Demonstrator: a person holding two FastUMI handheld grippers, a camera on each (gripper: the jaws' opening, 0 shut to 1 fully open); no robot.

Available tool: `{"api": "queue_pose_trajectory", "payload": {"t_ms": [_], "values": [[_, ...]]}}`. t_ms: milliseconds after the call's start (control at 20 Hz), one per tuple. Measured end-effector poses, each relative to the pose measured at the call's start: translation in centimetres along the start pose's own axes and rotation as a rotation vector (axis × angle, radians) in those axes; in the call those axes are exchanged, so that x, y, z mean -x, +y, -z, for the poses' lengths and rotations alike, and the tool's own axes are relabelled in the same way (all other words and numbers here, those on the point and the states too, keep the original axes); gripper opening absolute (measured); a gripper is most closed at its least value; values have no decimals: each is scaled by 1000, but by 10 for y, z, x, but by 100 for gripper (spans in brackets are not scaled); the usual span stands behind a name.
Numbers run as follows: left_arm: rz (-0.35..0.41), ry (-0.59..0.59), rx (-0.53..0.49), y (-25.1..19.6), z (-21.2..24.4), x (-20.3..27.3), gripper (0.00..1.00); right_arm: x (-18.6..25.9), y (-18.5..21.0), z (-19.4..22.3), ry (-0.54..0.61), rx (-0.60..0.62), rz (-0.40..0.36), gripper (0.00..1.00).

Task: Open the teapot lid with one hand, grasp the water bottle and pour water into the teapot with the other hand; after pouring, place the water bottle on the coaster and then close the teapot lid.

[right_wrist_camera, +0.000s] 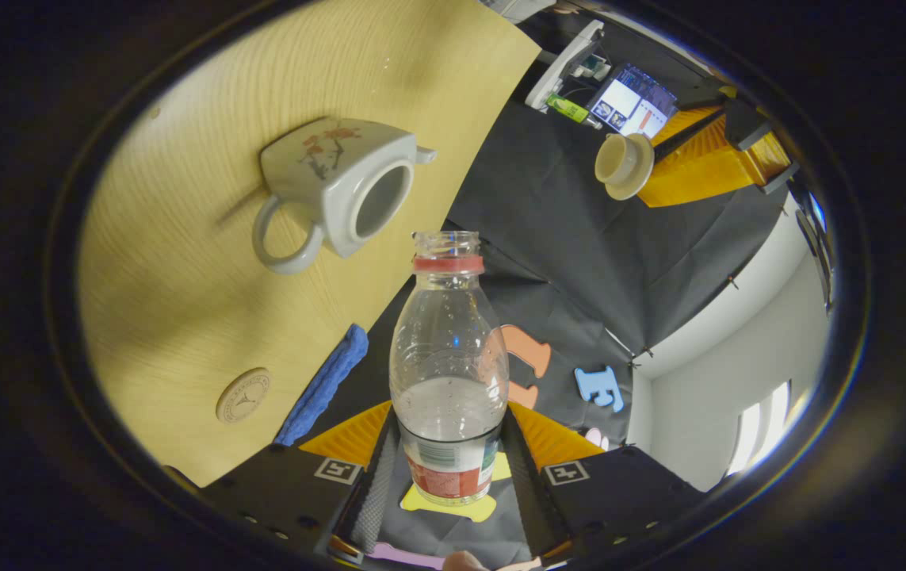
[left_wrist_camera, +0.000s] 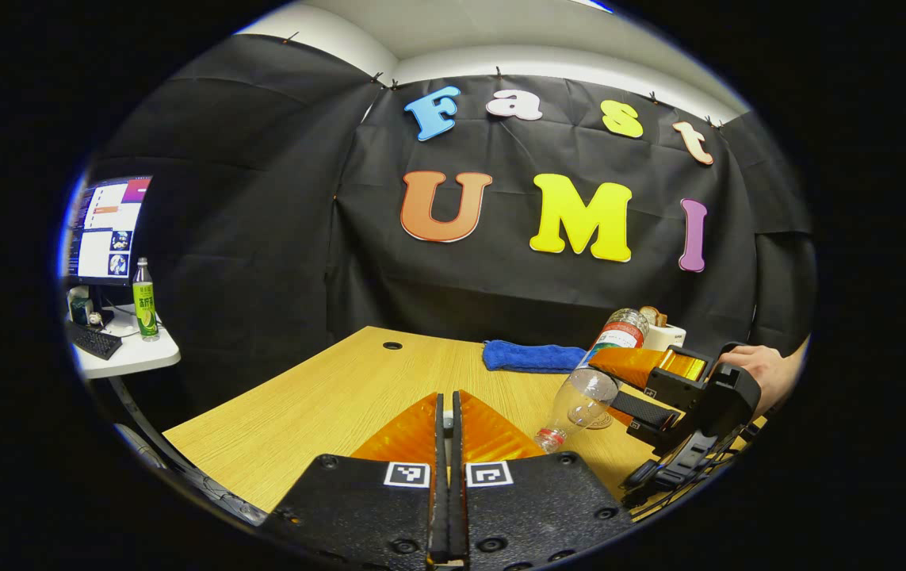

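My right gripper (right_wrist_camera: 449, 476) is shut on a clear water bottle (right_wrist_camera: 449, 357) with a red neck ring and no cap. The bottle's mouth points toward the white teapot (right_wrist_camera: 342, 190), which stands open on the wooden table (right_wrist_camera: 183, 301). In the left gripper view the bottle (left_wrist_camera: 591, 381) is tilted neck-down in the right gripper (left_wrist_camera: 619, 387), held by a hand. My left gripper (left_wrist_camera: 446, 400) is shut, and the right gripper view shows the cream teapot lid (right_wrist_camera: 623, 165) at its tips (right_wrist_camera: 647, 168). A round coaster (right_wrist_camera: 242, 394) lies on the table near me.
A blue cloth (left_wrist_camera: 530, 356) lies at the table's far edge, with a white appliance (left_wrist_camera: 663, 333) beside it. To the left, a side table holds a monitor (left_wrist_camera: 108, 230), a keyboard and a green bottle (left_wrist_camera: 143, 289). Black cloth walls surround the table.
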State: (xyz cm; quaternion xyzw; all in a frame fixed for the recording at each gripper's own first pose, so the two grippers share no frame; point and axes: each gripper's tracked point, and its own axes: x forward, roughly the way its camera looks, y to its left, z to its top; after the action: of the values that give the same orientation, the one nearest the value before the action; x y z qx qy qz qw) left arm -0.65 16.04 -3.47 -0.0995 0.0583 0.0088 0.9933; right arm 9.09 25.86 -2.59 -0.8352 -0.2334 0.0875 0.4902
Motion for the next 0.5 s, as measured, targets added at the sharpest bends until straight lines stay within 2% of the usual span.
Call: {"api": "queue_pose_trajectory", "payload": {"t_ms": [150,500], "values": [[-7,-10,9,4,-3,1,3,2,18,0,6,-160,-63,68],[-14,-25,15,5,-8,3,3,10,35,7,56,-516,-123,70]]}}
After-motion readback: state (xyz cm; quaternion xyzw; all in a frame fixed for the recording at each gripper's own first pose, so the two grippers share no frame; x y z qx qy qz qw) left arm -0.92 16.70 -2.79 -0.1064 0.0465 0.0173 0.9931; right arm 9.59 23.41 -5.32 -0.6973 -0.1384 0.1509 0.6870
